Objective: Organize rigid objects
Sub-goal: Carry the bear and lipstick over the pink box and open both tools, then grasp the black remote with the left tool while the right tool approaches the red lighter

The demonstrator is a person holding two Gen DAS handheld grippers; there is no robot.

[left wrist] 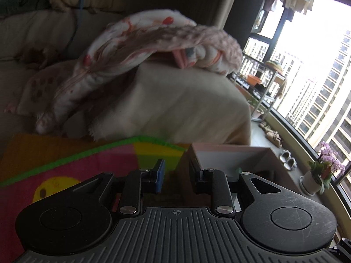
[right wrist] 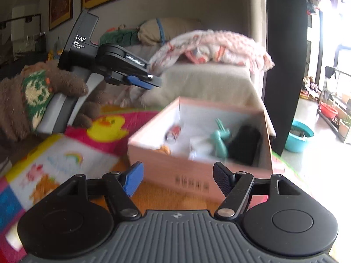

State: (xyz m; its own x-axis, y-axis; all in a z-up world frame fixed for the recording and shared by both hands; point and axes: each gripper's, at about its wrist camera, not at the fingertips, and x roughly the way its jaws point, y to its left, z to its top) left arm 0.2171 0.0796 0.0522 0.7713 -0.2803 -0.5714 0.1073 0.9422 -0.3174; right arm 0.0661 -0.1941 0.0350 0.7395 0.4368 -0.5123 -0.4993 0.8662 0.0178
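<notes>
Two claws are working over a pink cardboard box (right wrist: pixel 197 171) that is sitting on a bright multicoloured play mat (right wrist: pixel 105 131), and neither is carrying anything. The right claw (right wrist: pixel 177 182) is standing fairly wide, with only the near wall of the box showing in the gap between its blue pad and black pad. The left claw (left wrist: pixel 175 175) is standing narrowly parted with nothing between its pads; in its own view the box's corner (left wrist: pixel 219 153) is lying just ahead and slightly to its right.

The rigid things are already lying inside the box, just ahead of the right claw: a teal plastic figure (right wrist: pixel 220 138), a black rounded object (right wrist: pixel 243 144), a small red-and-white item (right wrist: pixel 174 132) and an orange piece (right wrist: pixel 165 150) against the near wall. All are blurred, so what they are is hard to say.

The risks, as I judge them: the right claw is hovering close to the near wall, and a push forward could be shoving the light box across the mat or tipping it. The left claw, held by a hand in a brown knitted glove (right wrist: pixel 41 92), is hanging above and to the left of the right claw, so the two could be colliding over the opening. A rushed reach may also be knocking the teal figure over
</notes>
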